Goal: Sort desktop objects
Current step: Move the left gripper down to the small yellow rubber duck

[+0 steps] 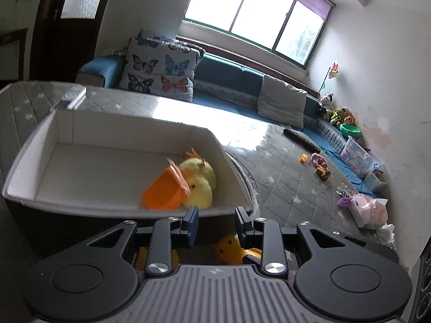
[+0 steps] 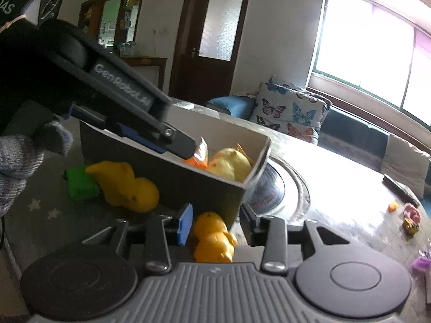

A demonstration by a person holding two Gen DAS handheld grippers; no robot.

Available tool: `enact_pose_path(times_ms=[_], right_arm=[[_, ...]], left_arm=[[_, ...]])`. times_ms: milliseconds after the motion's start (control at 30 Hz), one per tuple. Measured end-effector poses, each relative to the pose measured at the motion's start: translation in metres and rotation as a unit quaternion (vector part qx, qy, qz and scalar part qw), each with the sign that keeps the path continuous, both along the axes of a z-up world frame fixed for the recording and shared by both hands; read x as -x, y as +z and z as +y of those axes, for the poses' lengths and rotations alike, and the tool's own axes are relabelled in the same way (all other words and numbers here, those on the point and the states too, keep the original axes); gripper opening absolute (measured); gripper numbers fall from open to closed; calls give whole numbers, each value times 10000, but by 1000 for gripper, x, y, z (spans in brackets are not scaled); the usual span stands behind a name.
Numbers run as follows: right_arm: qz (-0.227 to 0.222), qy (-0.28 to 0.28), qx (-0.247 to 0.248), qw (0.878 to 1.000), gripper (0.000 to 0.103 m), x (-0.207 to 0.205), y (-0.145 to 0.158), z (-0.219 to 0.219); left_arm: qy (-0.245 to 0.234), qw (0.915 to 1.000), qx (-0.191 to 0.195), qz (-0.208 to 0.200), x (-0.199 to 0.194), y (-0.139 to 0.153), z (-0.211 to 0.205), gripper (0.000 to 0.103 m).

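Hovering over the near rim of the white-lined storage box [image 1: 80, 134], the left gripper [image 1: 216, 223] had its fingers spread apart with nothing between them. Inside the box, against its right end, lay a yellow plush chick [image 1: 199, 183] with an orange block [image 1: 165, 192] leaning against it. In the right wrist view that same left gripper [image 2: 186, 145] reached in from the upper left, its tip just above the box's [image 2: 188, 183] open top near the orange block [image 2: 198, 161] and the plush chick [image 2: 231, 164].

The right gripper [image 2: 216, 226] sat low outside the box, its fingers also spread, and an orange rubber duck [image 2: 212, 238] lay between them on the grey star-patterned mat [image 2: 43, 210]; whether either pad touched it could not be told. Further left, beside the box's dark outer wall, a yellow rubber duck [image 2: 124, 185] rested against a green block [image 2: 79, 183].
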State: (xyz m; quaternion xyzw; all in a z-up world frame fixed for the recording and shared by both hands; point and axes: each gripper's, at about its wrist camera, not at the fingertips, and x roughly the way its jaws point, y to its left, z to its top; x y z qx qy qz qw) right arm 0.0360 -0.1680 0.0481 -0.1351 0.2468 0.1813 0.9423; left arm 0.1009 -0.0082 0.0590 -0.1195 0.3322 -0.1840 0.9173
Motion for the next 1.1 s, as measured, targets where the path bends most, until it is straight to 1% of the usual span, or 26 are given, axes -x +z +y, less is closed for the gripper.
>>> enact_pose_path(times_ms=[100,167,267,467,533,733,800,1033,1067,1100], right_arm=[[79,-92,8,9999,47,2,-5,-6],[152,-123,9,9998,49,2,-9,-8],[274,-115,-5,9996,54,2,-14,-11],[447,-108,-2,9989,54,1,-26,-11],[488,-109,-21,9987,53,1,-29,-12],[558,-142,-107,9983,51,-2,-32,-13],[567,-139,-134,9982,47,-3,-31,-13],[655,-53,-184,9977,40,-6,-31,-10],[666,-54,-184,9976,38,-6,-32,-9],[678,-55,-183,9975,33,-6,-33,-9]], left_arm=[[-67,9998,111,167,-1,-7,-3,32],[-97,9996,127,247,-2,-11,-5,32],[-177,9991,176,342,-6,-17,-9,32],[-185,9969,352,673,-17,-33,-15,32],[-143,9959,415,793,-21,-39,-16,32],[-86,9941,557,930,-30,-46,-16,32],[-73,9934,602,974,-33,-47,-16,33],[-84,9922,678,1042,-38,-51,-17,33],[-90,9923,673,1034,-38,-51,-18,33],[-88,9924,663,1034,-38,-51,-19,33]])
